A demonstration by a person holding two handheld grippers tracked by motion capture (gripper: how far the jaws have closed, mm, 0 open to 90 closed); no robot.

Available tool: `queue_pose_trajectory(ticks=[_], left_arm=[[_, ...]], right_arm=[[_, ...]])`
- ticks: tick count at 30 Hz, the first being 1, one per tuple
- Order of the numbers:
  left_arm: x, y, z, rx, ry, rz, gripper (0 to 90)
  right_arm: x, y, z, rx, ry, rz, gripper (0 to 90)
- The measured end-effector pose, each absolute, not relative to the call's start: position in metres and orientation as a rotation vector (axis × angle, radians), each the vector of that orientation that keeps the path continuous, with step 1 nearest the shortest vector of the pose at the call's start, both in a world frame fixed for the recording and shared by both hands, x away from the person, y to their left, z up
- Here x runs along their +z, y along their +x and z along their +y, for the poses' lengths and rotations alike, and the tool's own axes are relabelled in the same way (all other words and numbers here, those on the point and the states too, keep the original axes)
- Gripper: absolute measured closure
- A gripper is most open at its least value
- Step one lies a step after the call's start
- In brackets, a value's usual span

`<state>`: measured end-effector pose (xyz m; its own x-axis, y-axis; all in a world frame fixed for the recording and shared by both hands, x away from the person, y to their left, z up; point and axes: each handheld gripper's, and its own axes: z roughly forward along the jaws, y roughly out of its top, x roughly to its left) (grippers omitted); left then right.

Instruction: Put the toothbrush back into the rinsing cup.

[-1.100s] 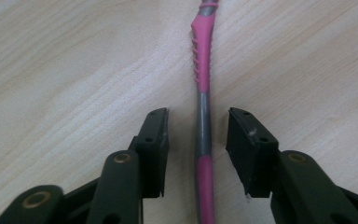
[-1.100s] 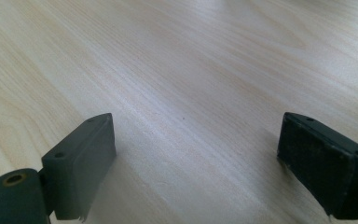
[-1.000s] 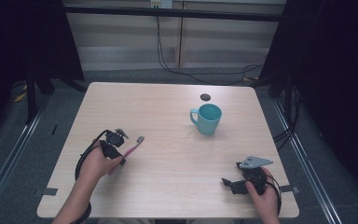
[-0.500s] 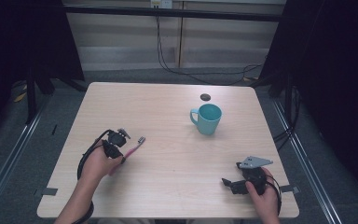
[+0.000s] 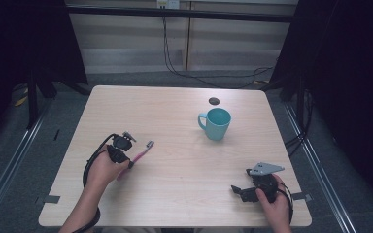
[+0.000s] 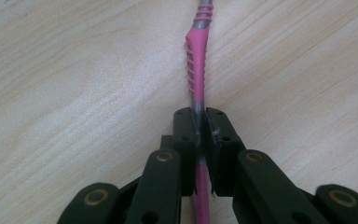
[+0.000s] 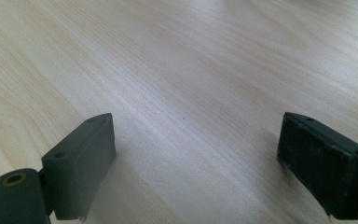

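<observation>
**Left gripper clamps a pink toothbrush; right gripper rests wide open**

In the left gripper view, the left gripper point(image 6: 199, 140) has its jaws pressed together on the handle of a pink toothbrush point(image 6: 197, 60), which runs up the middle of the frame over the pale wooden table point(image 6: 65, 93). In the high view the same gripper point(image 5: 131, 162) sits at lower left of the frame, with the toothbrush point(image 5: 141, 154) slanting up and to the right from it, its grey head end toward the frame's centre.

The right gripper point(image 5: 238, 190) lies at lower right of the high view, held in the person's right hand point(image 5: 274, 206). In the right gripper view its jaws stand far apart with bare tabletop point(image 7: 191, 84) between them, gripping nothing.

A teal mug point(image 5: 217, 123) stands upright right of centre, handle turned to the left, well apart from both grippers. Just above it, near the table's far edge, is a small dark round spot point(image 5: 214, 101); what it is cannot be told. The stretch of table point(image 5: 184, 174) between toothbrush and mug is open.
</observation>
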<state>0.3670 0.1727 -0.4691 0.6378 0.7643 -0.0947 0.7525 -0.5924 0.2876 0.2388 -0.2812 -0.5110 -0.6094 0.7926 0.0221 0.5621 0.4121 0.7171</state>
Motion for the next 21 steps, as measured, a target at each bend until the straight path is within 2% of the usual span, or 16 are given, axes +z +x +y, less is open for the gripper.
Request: queue_pose_trajectory(ticks=[21], left_arm=[[-0.451, 0.38, 0.156, 0.083, 2.537, 1.194, 83.6]], right_arm=[[-0.511, 0.239, -0.281, 1.01, 1.17, 2.352, 10.6]])
